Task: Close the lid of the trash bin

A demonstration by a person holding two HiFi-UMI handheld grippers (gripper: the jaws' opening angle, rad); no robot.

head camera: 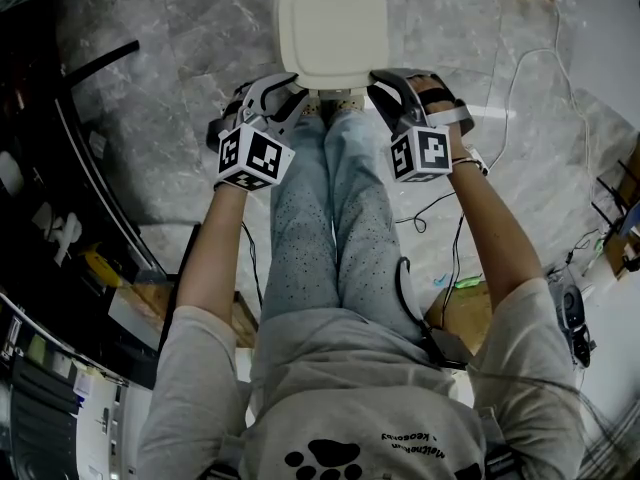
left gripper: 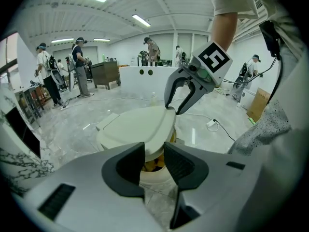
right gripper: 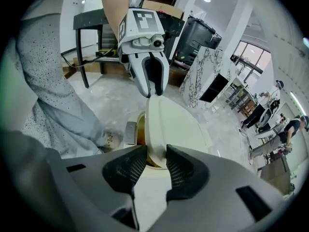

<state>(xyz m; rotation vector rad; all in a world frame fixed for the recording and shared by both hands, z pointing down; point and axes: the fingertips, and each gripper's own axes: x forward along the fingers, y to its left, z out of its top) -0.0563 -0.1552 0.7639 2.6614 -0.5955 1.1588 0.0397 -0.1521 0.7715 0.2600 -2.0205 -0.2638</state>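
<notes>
The trash bin stands on the marble floor in front of the person's feet, under its cream lid. The lid is tilted slightly up, and yellow contents show beneath its near edge. My left gripper is shut on the lid's near left corner. My right gripper is at the near right corner; its jaws stand wide open with the lid's edge between them. Each gripper view shows the other gripper at the opposite corner of the lid.
The person's legs and a shoe are right next to the bin, beside its grey pedal. Cables trail over the floor on the right. Dark furniture lines the left. Other people stand far off.
</notes>
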